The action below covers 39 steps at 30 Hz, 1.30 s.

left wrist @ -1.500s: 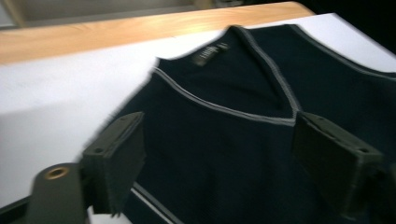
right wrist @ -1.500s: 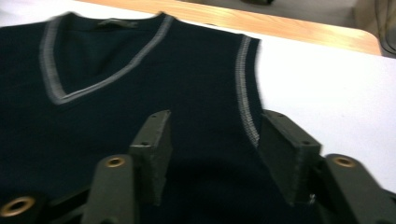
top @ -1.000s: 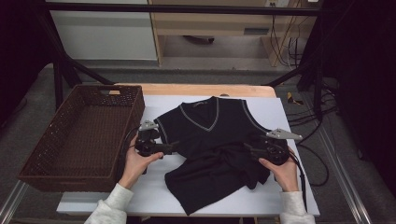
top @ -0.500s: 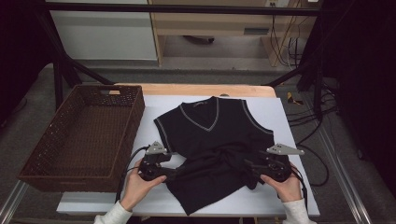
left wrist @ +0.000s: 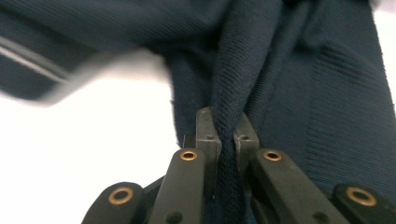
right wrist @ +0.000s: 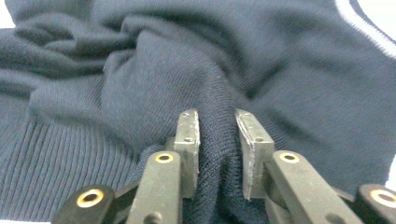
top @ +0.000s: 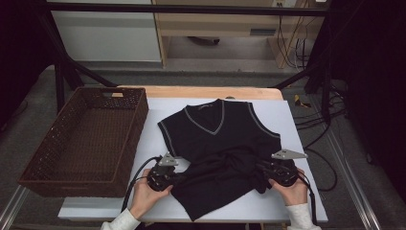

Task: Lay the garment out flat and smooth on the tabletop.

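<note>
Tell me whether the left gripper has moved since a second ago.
Yes. The left gripper has moved toward the table's near edge, judged against the wicker basket, and its jaws have closed on the black vest.

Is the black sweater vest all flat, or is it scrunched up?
Half and half. The vest's top lies flat on the table, but its bottom is bunched where both tools pinch it.

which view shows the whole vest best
The high view: the black vest lies whole on the white table, neckline away from the person. Each gripper view gives a close patch of its knit bunched between that gripper's jaws.
</note>
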Each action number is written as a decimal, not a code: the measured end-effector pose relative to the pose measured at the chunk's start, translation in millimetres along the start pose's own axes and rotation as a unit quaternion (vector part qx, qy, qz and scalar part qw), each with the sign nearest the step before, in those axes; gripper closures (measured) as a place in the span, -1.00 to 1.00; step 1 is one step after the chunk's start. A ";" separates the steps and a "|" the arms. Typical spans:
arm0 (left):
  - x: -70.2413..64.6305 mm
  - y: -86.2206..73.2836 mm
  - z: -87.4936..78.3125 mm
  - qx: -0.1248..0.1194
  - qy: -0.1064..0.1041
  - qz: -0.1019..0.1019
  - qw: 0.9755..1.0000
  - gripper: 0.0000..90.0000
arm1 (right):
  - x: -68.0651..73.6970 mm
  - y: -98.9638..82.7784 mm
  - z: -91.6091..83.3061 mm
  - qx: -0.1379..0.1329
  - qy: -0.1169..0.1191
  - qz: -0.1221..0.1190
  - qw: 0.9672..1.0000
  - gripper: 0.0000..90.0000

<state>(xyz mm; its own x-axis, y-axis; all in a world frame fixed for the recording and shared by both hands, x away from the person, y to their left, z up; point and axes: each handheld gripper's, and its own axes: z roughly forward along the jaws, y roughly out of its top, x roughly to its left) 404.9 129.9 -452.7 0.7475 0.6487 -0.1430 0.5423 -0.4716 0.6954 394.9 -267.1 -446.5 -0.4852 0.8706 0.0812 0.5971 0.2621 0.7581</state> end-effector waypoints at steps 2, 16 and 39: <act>9.5 4.1 -12.2 -0.021 0.008 -0.015 1.000 0.89 | -3.4 5.0 -6.7 -0.014 -0.008 -0.006 1.000 0.65; 28.2 -3.5 -10.9 -0.046 0.084 -0.045 0.994 0.02 | -28.0 30.0 43.0 -0.027 -0.058 -0.005 0.998 0.15; -34.3 -36.0 0.5 -0.026 0.034 -0.018 0.999 -0.30 | -5.3 -10.4 -4.3 -0.038 -0.008 0.021 0.999 -0.13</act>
<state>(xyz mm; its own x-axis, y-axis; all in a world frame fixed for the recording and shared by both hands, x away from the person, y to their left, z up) 360.0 124.3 -473.2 0.6991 0.7046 -0.1222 0.5471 -0.4169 0.7259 388.5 -276.3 -452.1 -0.4497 0.8871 0.1041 0.5667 0.1933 0.8009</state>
